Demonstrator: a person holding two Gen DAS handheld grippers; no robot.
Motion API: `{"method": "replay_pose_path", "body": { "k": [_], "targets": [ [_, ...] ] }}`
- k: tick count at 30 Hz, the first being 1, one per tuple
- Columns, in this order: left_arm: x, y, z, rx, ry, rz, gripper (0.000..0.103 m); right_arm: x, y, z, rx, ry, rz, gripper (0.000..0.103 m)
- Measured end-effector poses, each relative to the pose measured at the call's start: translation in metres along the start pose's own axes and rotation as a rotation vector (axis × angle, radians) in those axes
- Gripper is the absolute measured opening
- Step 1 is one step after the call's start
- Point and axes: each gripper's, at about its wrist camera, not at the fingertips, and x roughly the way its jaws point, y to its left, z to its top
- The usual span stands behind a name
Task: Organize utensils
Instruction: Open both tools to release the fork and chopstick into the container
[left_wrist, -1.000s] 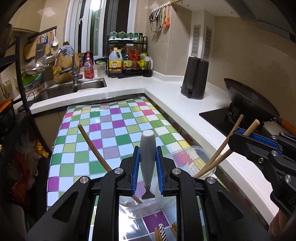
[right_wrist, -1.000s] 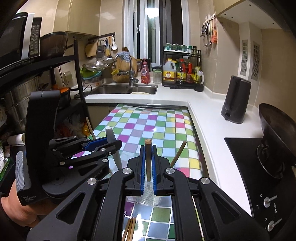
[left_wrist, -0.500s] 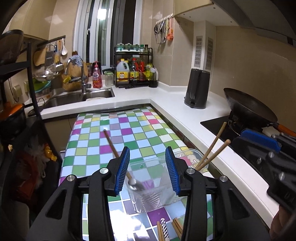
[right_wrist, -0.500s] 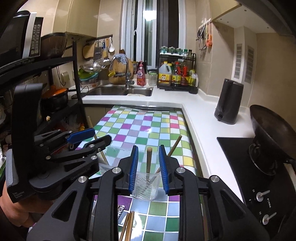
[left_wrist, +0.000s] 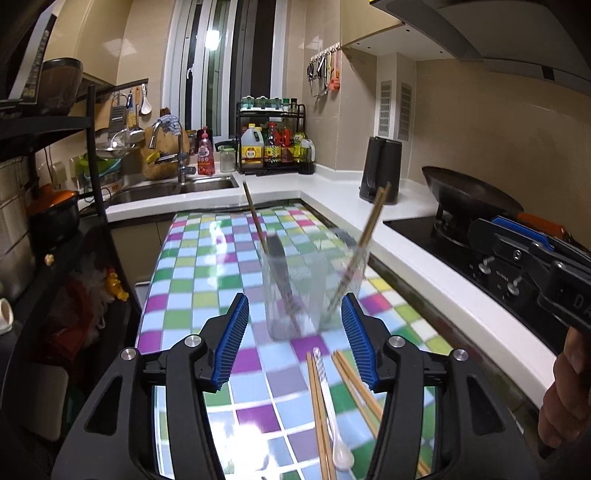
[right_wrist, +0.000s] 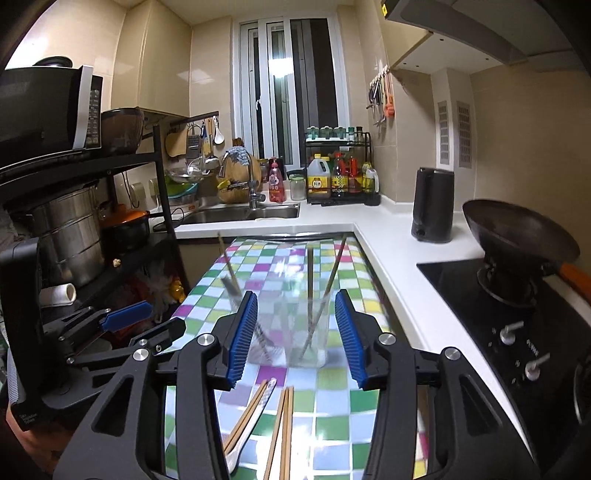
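1. Utensils are sitting in two clear containers on the checkered worktop (left_wrist: 192, 273); both containers are blurred in both views.
2. In the left wrist view, the left gripper (left_wrist: 295, 341) is hovering low over the worktop with its blue-padded fingers (left_wrist: 232, 343) spread wide apart, gripping nothing.
3. Just beyond those fingers, the left clear cup (left_wrist: 286, 295) is holding a wooden-handled utensil (left_wrist: 255, 218) with a dark blade, leaning left.
4. Touching it on the right, the second clear cup (left_wrist: 340, 284) is carrying a chopstick pair (left_wrist: 371, 221) tilted to the right.
5. Nearer the camera, more loose chopsticks (left_wrist: 319, 413) and a white spoon (left_wrist: 334, 424) are lying flat on the worktop between the fingers.
6. Far right, the right gripper (left_wrist: 517, 236) is showing from the side; in its own view its fingers (right_wrist: 345, 332) are standing wide apart around the cups, touching nothing.
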Motion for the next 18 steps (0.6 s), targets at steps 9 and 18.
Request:
{"method": "replay_pose_path", "body": {
  "k": [9,18],
  "targets": [
    [-0.020,-0.001,-0.062,-0.052,0.055,0.066,0.053,-0.031,0.009,-0.058,-0.028,0.007,-0.008,0.088],
    [-0.023,-0.007,-0.116,-0.078,0.139,0.082,0.068,-0.037,0.008,-0.104,-0.055,0.078,-0.042,0.098]
  ]
}}
